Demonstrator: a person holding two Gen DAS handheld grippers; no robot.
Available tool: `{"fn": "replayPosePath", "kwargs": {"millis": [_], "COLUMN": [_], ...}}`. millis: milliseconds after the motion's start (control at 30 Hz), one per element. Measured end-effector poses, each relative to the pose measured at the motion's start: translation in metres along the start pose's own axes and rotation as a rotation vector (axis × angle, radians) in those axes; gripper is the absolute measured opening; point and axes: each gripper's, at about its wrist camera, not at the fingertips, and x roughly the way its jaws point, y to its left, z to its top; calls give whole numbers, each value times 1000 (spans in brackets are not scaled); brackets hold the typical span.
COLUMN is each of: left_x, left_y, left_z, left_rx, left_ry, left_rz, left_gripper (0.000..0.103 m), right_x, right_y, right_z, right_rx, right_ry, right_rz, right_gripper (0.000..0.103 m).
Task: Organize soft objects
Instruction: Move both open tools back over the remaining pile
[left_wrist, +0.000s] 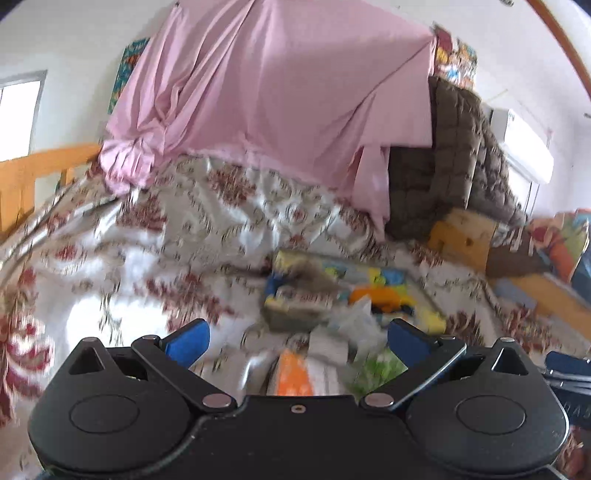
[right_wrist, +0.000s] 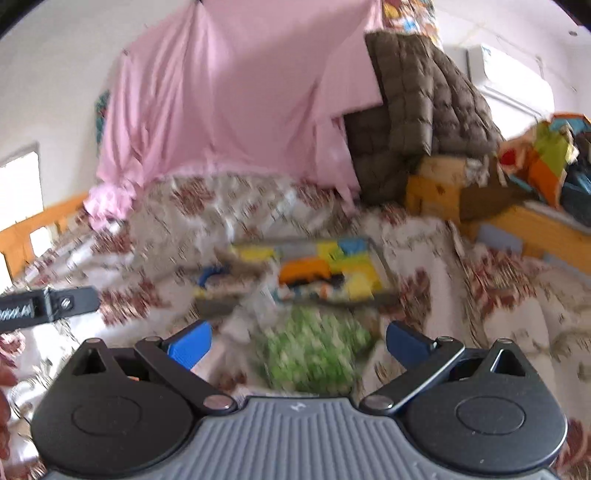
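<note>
A shallow grey tray of colourful soft items lies on the floral bedspread, with an orange piece in it. A green-and-white soft item lies just before the tray; it also shows in the left wrist view beside an orange-and-white item. My left gripper is open and empty above these. My right gripper is open and empty over the green item. Both views are blurred.
A pink sheet hangs behind the bed. A brown quilted blanket stands at the right by a wooden headboard. A wooden rail is at the left. Colourful clutter sits far right.
</note>
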Motion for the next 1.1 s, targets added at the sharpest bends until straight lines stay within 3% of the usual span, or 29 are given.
{"fn": "replayPosePath", "kwargs": {"millis": [300, 567, 833, 1100], "left_x": [25, 30, 36, 40], "left_y": [9, 4, 2, 5], "left_z": [-31, -36, -39, -40], "left_rx": [38, 70, 103, 83], "left_ry": [206, 226, 240, 258], "left_rz": [87, 109, 177, 192], "left_gripper": [102, 102, 102, 102], "right_x": [23, 32, 37, 40], "right_y": [4, 9, 12, 18], "right_z": [-15, -17, -17, -19], "right_rx": [-32, -45, -55, -80], "right_ry": [147, 189, 212, 226], "right_rz": [-18, 8, 38, 61], "right_gripper": [103, 103, 103, 103]}}
